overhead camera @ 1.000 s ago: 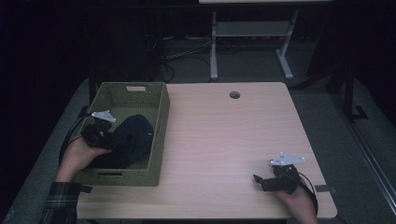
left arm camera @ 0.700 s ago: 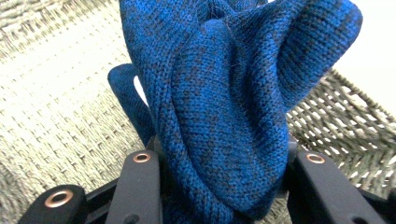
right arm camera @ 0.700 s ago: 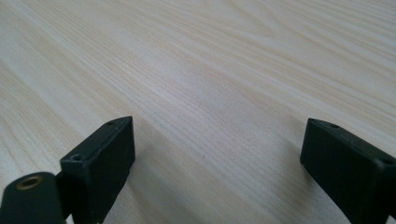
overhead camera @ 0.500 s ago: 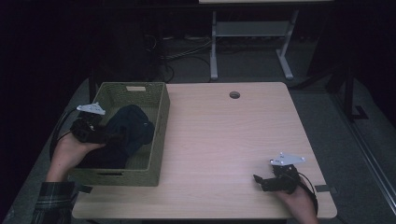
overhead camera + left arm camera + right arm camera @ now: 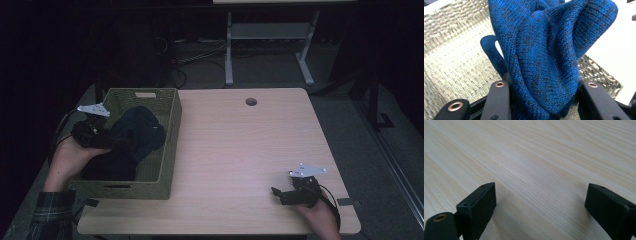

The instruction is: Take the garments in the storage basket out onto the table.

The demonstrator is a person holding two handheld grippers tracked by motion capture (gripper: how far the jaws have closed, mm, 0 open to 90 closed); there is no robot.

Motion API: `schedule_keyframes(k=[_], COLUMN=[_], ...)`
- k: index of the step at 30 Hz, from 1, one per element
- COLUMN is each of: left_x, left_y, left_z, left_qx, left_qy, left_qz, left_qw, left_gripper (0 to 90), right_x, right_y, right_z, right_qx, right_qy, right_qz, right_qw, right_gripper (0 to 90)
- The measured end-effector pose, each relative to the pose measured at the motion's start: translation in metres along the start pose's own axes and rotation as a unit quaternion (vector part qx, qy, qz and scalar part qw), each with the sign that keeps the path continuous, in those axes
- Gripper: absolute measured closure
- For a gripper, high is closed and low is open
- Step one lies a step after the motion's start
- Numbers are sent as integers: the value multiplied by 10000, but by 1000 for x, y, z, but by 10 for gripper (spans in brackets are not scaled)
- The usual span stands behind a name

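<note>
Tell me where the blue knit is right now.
In the high view it's at the table's left, in the green basket: the blue knit, bunched between the left hand-held gripper jaws.

Wooden table [image 5: 240, 150], bearing a basket [image 5: 170, 150]

Standing on a grey floor [image 5: 380, 165]; carrying the woven green basket at its left edge, the right gripper [image 5: 282, 195] resting low near its right front corner.
</note>
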State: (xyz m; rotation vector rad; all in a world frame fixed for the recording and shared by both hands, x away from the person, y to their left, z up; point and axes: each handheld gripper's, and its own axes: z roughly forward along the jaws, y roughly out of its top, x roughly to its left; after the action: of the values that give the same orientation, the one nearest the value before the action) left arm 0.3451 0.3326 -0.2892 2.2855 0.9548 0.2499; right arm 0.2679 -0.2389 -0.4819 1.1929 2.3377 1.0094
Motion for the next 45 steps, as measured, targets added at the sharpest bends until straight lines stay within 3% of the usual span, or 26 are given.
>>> schedule_keyframes(k=[15,31,45], left_x=[-19,-40,-59], left_y=[37,77,108], left_z=[-27,-35,-28], left_qx=[-289,-447,-566], left_qy=[1,19,-110], left_qz=[293,520,764], left_qw=[9992,9976,9954], left_gripper=[586,587,586], right_x=[0,0,0], right_y=[0,0,0], right_z=[0,0,0], right_qx=[0,-1,1], right_qy=[11,10,4], right_qz=[4,3,0], right_qw=[10000,10000,10000], right_gripper=[98,99,99])
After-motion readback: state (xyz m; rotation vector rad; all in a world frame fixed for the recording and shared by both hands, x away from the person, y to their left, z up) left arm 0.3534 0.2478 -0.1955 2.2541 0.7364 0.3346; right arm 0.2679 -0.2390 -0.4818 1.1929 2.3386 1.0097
